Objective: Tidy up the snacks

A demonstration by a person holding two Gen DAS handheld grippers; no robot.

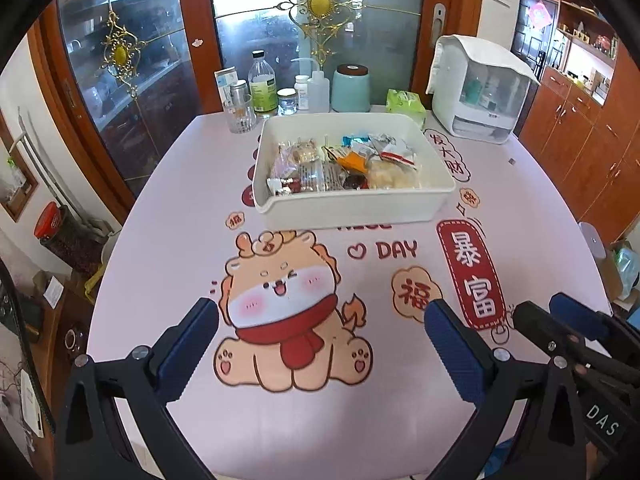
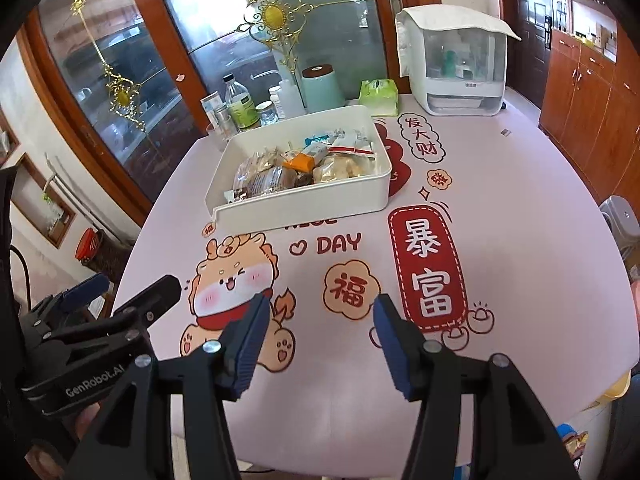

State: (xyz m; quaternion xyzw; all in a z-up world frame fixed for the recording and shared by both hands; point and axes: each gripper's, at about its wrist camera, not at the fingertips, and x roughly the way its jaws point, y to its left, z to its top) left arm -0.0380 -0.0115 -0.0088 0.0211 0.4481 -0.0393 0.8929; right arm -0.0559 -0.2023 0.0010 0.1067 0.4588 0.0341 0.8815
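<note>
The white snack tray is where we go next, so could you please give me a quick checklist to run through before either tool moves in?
1. White tray flat on the table: ok.
2. Snack packets all inside the tray, none loose on the tablecloth: ok.
3. Left tool open and empty: ok.
4. Right tool open and empty: ok.
5. Path from both tools to the tray free of objects: ok, only printed tablecloth lies between.
6. Room behind the tray: not ok, the glass, bottles and green tissue pack stand close to its far rim.
</note>
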